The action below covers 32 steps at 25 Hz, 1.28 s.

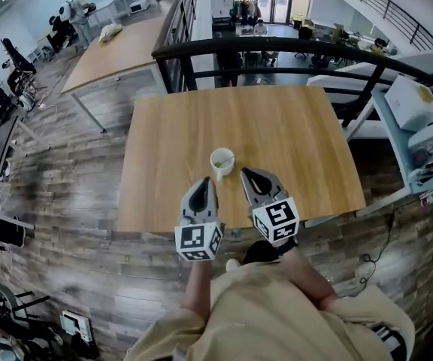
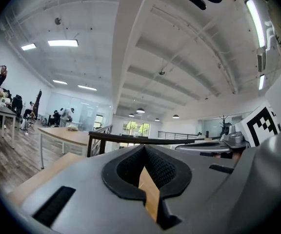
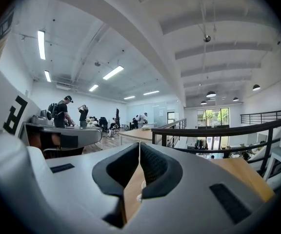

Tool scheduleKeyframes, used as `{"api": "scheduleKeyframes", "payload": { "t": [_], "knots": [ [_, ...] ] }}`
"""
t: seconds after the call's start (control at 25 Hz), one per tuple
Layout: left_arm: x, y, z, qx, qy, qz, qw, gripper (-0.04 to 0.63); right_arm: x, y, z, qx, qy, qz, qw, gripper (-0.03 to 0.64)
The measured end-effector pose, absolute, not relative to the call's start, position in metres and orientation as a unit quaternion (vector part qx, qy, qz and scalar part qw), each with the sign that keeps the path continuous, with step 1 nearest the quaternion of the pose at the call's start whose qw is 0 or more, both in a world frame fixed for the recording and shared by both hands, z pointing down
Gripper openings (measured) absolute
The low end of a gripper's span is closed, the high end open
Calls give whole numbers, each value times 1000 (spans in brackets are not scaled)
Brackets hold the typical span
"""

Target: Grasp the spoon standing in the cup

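Open worktop (image 1: 277, 126) lies left, right and far of the cup (image 1: 222, 161); a black railing (image 1: 277, 46) borders the far edge.

an open-plan office on an upper floor: long wooden tables (image 1: 277, 126), a black railing (image 1: 292, 45) across the top, office chairs (image 1: 17, 62) and people (image 1: 77, 6) at desks upper left.

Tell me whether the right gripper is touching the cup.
Apart. The head view shows a strip of bare table between the right gripper, its jaws shut, and the cup.
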<state>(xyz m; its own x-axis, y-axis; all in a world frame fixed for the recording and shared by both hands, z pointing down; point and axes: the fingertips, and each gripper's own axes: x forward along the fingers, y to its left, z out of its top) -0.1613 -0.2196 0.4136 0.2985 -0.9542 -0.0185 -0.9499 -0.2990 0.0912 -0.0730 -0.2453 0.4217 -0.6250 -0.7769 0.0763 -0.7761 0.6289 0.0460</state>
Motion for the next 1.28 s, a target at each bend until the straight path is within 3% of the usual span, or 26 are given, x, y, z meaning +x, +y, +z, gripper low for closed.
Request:
{"api": "scheduleKeyframes", "payload": {
  "t": [0.96, 1.04, 1.16, 1.28],
  "knots": [
    [-174, -365, 521, 772, -624, 27, 116, 11, -74, -397, 606, 402, -881, 182, 174, 18],
    [-174, -371, 528, 771, -624, 31, 123, 11, -78, -402, 620, 399, -877, 197, 180, 42],
    [-175, -379, 537, 770, -622, 36, 133, 11, -83, -409, 638, 396, -871, 221, 191, 141],
    [-176, -389, 547, 769, -622, 41, 142, 11, -86, -417, 653, 397, -865, 237, 193, 167]
  ]
}}
